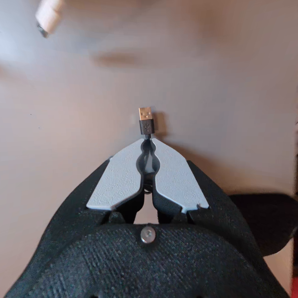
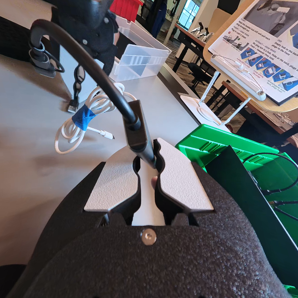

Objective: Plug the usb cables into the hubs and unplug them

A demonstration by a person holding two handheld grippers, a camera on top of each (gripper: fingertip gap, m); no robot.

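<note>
The right wrist view takes in far more: a wide grey worktop (image 2: 24,145), a green bin (image 2: 225,150) at its near right edge, a clear plastic bin (image 2: 141,53) farther back, and beyond the edge a stand holding a printed instruction sheet (image 2: 258,48) with photos and lines of text. The left wrist view shows almost none of this, only a blurred pale surface (image 1: 64,112) filling the picture and a smeared tan shape in the upper left corner. On the worktop, in the right view alone, lies a coiled white cable (image 2: 83,122) bound with blue tape (image 2: 83,118), its small plug lying free toward the right gripper. The left gripper (image 2: 75,96) appears there too, farther off, pointing down with a USB plug (image 2: 72,105) at its tip, just above or on the worktop; which, I cannot tell. The right gripper (image 2: 147,154) has its jaws partly closed around the narrow end of a dark grey hub (image 2: 138,132), which stands tilted up out of them, its thick black lead (image 2: 90,64) arching up and away to a strapped bundle at the far left. In its own view the left gripper (image 1: 148,140) has its jaws nearly together, pinching the thin black cable just behind the black USB plug (image 1: 146,121); the metal end sticks out forward, plugged into nothing. The plug's housing carries an embossed USB symbol.
</note>
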